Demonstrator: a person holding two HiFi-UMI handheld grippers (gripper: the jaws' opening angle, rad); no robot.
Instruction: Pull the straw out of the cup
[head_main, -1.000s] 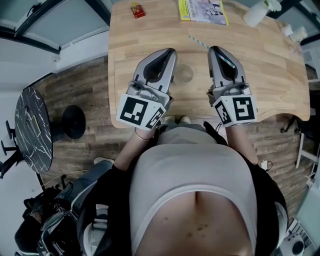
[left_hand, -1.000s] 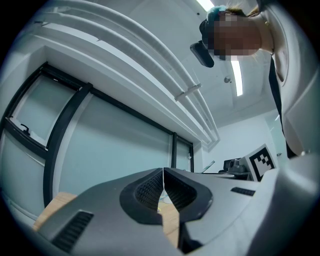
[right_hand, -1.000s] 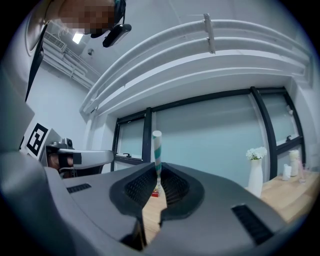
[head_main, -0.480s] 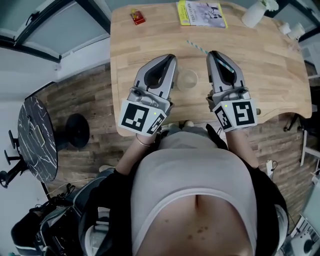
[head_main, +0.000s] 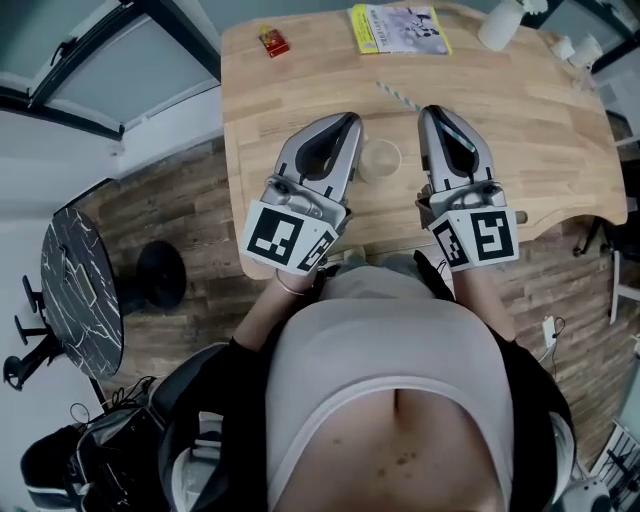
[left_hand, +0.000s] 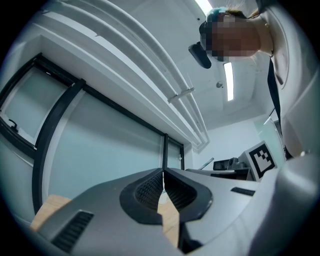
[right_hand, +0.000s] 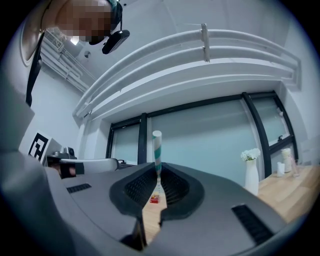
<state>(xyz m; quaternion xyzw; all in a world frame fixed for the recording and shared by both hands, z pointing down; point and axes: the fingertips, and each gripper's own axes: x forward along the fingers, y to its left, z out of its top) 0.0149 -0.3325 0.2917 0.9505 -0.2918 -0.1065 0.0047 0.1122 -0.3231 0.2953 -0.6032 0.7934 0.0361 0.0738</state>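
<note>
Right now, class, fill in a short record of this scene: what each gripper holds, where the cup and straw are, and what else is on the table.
right gripper: shut on the straw
straw: teal and white stripes, sticks out past the jaws, clear of the cup
left gripper: shut, nothing between its jaws
cup: clear, stands on the table between the two grippers, no straw in it
far edge of table: small red item, booklet, white vase
</note>
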